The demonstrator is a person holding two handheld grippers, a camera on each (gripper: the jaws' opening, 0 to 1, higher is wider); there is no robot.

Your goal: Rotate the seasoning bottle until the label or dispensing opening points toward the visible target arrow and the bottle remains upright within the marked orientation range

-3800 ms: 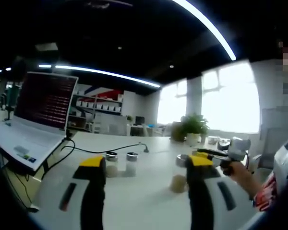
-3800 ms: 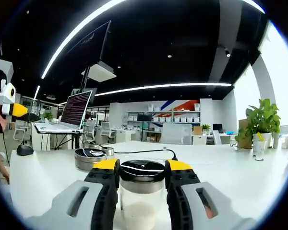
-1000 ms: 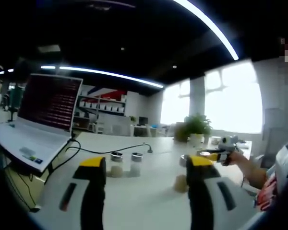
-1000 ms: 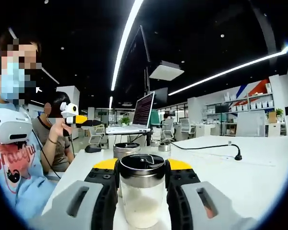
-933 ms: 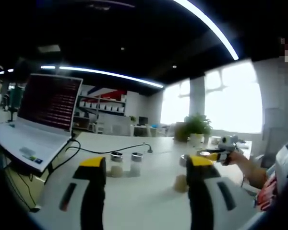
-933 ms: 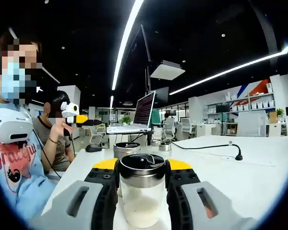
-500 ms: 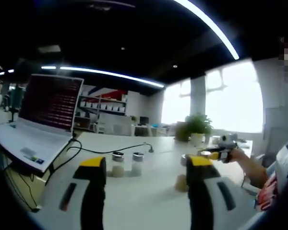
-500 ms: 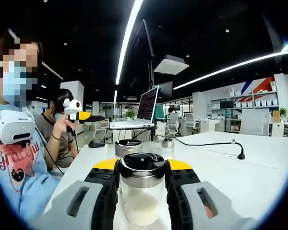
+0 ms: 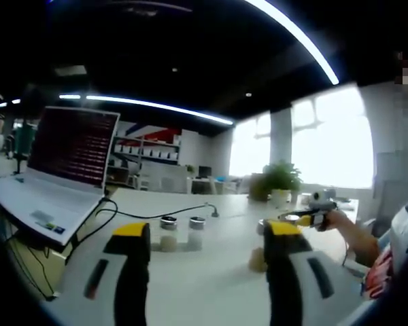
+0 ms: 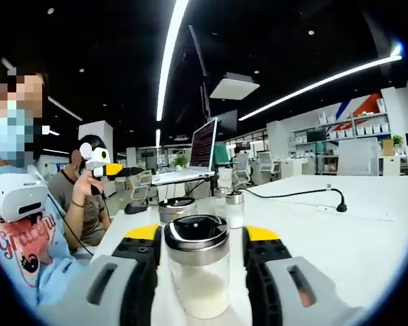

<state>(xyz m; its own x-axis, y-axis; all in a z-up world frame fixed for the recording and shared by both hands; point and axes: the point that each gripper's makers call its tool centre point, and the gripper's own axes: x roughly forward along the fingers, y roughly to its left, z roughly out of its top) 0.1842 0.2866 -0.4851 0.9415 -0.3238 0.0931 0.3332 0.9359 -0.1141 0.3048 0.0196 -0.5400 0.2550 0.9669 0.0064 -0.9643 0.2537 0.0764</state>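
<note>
The seasoning bottle (image 10: pixel 196 278) stands upright on the white table (image 10: pixel 340 238) in my right gripper view. It sits close in front of the camera and nearer the table's left edge than its right. It is a clear glass jar with pale powder filling its lower part. A broad metal band runs round the neck, and the glossy dark cap reflects the ceiling lights. I cannot tell which way its opening faces.

My right gripper (image 10: pixel 200 234) has its yellow-tipped jaws spread to either side of the bottle. There is a sliver of table showing between the cap and the right jaw, and the left jaw is just beside the glass.

Just behind the bottle is a round metal tin (image 10: pixel 177 207), and a smaller shaker (image 10: pixel 234 207) stands near it. A black cable (image 10: pixel 306 195) runs farther out across the table. A laptop (image 10: pixel 194 163) sits toward the far left corner, with a dark mouse (image 10: pixel 136 207) by the left edge.

A person's hand (image 10: pixel 88 178) holds up my left gripper (image 10: pixel 129 168) beyond that edge. In the left gripper view, that gripper (image 9: pixel 207 234) has its jaws wide apart with nothing between them. Past them two small jars (image 9: pixel 182 231) stand side by side mid-table, and the right gripper (image 9: pixel 302 219) sits in a hand near the right edge.
</note>
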